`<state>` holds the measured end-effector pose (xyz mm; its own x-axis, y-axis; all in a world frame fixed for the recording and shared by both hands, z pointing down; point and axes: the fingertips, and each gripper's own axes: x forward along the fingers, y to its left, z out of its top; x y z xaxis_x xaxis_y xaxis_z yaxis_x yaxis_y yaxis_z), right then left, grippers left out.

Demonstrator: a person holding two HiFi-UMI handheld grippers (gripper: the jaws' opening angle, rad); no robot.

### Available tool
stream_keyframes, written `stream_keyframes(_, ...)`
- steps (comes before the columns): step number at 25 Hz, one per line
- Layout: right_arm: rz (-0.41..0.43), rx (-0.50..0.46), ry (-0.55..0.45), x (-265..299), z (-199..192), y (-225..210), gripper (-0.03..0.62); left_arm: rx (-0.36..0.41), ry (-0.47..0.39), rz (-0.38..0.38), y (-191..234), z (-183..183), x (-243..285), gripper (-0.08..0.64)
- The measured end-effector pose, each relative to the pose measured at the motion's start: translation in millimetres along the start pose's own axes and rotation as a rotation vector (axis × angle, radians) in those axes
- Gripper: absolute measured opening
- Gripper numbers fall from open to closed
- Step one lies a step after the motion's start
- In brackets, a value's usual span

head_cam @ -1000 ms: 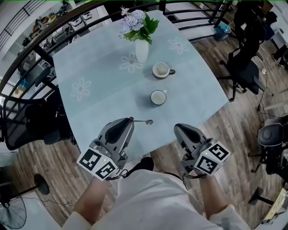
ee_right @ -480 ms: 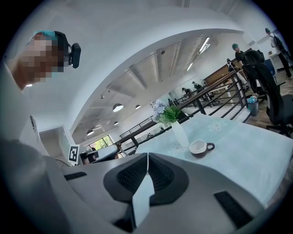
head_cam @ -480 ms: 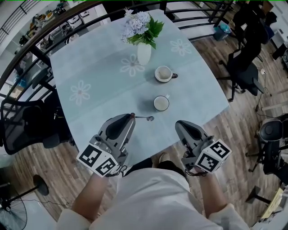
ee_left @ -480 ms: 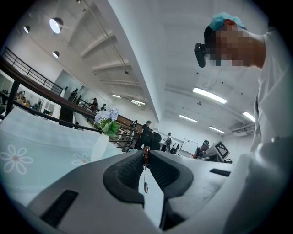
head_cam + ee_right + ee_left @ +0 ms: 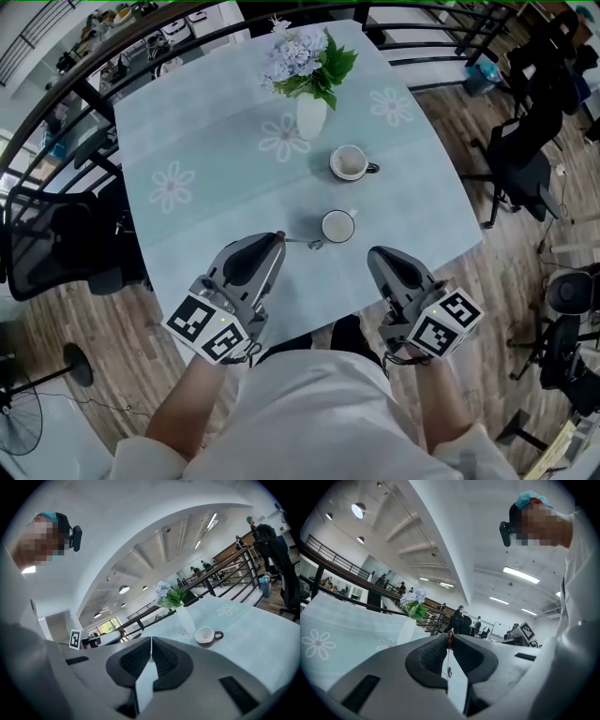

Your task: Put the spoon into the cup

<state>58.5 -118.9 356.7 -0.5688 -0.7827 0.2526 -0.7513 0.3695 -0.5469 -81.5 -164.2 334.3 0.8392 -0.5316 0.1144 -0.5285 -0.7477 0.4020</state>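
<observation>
spoon (image 5: 300, 241) brought closer to near cup (image 5: 337, 226), clamped in left gripper (image 5: 277, 236) over floral-clothed table (image 5: 216, 141). right gripper (image 5: 375, 255) closed, empty. wood floor (image 5: 469, 291), black railing (image 5: 56, 89) seen around.

A matt, pale cloth (printed with daisies) is covering the tabletop (image 5: 216, 141). The spoon (image 5: 302, 241) is gleaming like polished metal, while the cup (image 5: 337, 226) and the vase (image 5: 310, 117) are shining as glazed ceramic. The left gripper (image 5: 277, 236) and the right gripper (image 5: 375, 253) are showing matt grey plastic with ribbed pads. Wood-look planks are lining the floor (image 5: 506, 281).
</observation>
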Motion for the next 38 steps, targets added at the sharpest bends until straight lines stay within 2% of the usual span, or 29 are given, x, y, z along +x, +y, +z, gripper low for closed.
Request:
stream_keyframes(7, 0.085, -0.007, 0.048, 12, 17, -30, 0.023, -0.014, 0.000, 0.104, 5, -9, 23, 0.054)
stream_keyframes(15, 0.152, 0.006, 0.109, 22, 27, -71, 0.023, -0.049, 0.025, 0.198, 12, -35, 61, 0.054)
stream_keyframes(22, 0.179, 0.034, 0.143, 29, 24, -100, 0.023, -0.065, 0.068, 0.240, 29, -60, 90, 0.054)
stream_keyframes(38, 0.157, 0.110, 0.208, 40, -4, -140, 0.023, -0.124, 0.149, 0.267, 61, -117, 120, 0.054)
